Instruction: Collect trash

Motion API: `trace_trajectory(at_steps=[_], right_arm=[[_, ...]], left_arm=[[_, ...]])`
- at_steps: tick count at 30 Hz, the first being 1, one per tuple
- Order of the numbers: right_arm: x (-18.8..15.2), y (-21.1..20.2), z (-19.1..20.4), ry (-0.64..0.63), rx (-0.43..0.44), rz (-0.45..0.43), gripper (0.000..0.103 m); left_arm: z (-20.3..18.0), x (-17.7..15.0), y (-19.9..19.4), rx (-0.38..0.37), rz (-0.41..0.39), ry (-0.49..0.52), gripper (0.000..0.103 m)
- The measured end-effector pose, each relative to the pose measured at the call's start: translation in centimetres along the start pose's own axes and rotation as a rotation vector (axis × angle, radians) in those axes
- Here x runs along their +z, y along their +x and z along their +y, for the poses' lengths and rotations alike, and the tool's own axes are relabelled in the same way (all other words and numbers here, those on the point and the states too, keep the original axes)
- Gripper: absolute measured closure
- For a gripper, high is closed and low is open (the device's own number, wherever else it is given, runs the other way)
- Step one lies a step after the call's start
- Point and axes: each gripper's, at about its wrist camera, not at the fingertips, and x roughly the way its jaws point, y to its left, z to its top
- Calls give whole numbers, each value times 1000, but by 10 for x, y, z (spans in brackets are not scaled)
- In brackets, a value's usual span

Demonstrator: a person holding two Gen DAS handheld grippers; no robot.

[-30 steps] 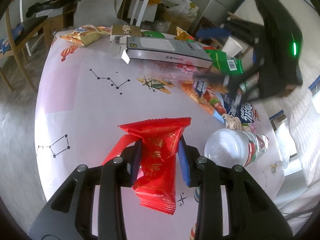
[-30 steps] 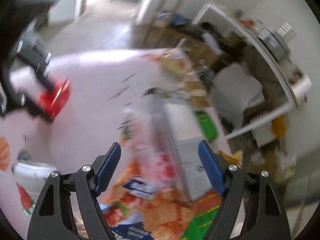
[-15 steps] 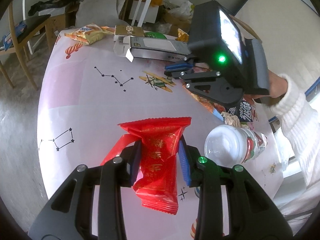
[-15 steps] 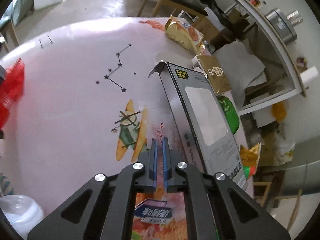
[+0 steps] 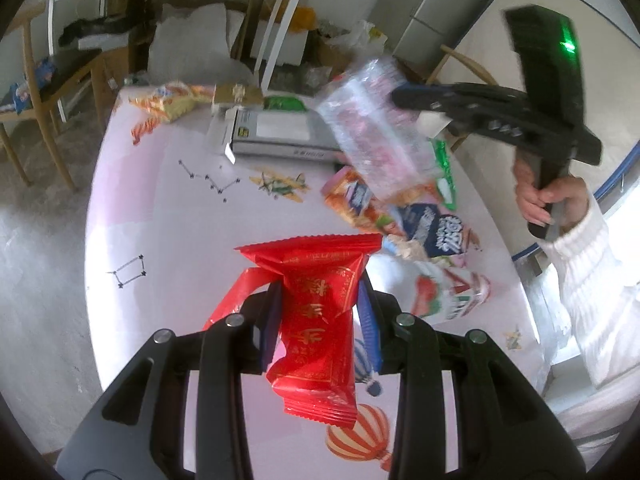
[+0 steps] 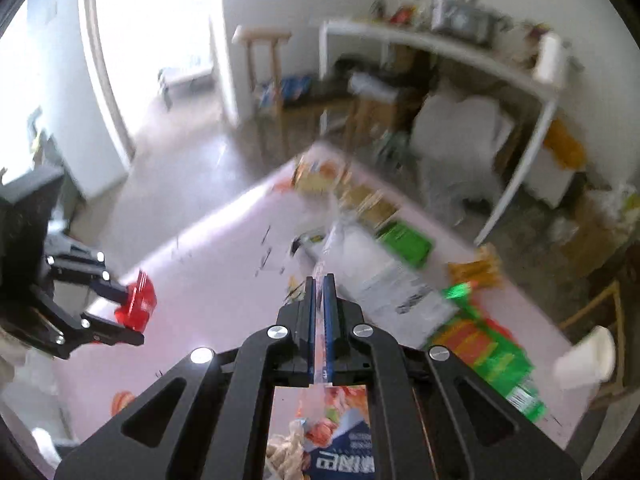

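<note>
From the left wrist, the left claw is clenched on a red wrapper above the tabletop. From the right wrist, the right claw pinches a clear bag edge-on. Both grips should stay firm until a bin is reached; none shows.

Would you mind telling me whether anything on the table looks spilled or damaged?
Yes: pale crumbs or snack bits lie spilled beside the torn-open blue snack packet near the table's right edge. The grey box has its end flap hanging open.
</note>
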Motion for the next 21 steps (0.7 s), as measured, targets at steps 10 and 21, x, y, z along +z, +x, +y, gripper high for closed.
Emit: trace_trajectory(at_steps=[10, 21], right_arm=[[-101, -221, -26, 360, 93, -408, 99], [-196, -216, 5, 274, -157, -175, 32]], left_arm=[[-107, -8, -54, -140, -61, 133, 71], [-184, -38, -50, -180, -22, 189, 71]])
